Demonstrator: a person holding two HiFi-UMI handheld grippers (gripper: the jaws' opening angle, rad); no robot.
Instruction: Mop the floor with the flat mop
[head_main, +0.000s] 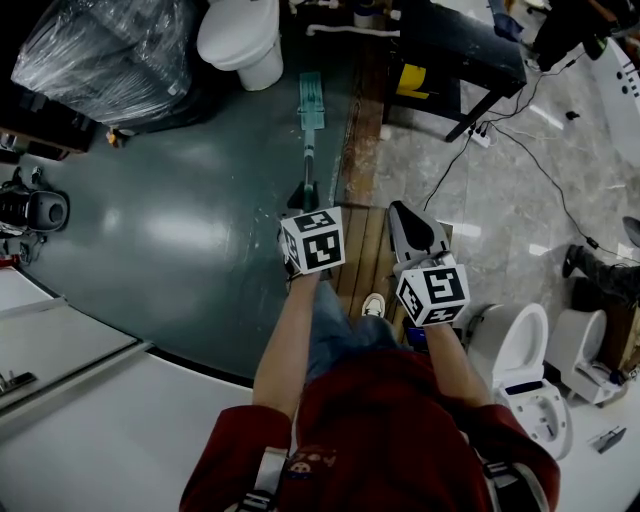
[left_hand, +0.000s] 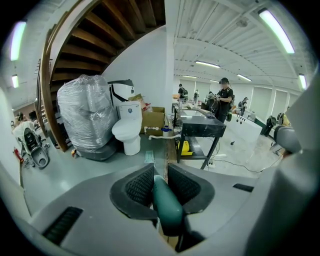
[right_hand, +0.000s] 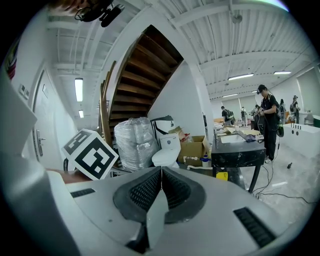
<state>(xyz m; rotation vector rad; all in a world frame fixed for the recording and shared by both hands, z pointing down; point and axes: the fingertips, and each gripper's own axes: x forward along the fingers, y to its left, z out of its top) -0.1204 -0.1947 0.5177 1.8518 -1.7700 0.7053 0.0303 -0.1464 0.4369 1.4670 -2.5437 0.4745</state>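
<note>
Two grippers show. The left gripper (left_hand: 159, 181) has its jaws squeezed tight on the green mop handle (left_hand: 167, 206). Far ahead of those jaws, the mop head (head_main: 311, 100) lies flat on the dark floor (head_main: 180, 220), near a white toilet (head_main: 243, 35). The right gripper (right_hand: 161, 186) has its jaws pressed together, with nothing between them.

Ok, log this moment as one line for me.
left gripper: jaws shut on mop handle | right gripper: jaws shut, empty | mop head: flat on floor, near toilet
</note>
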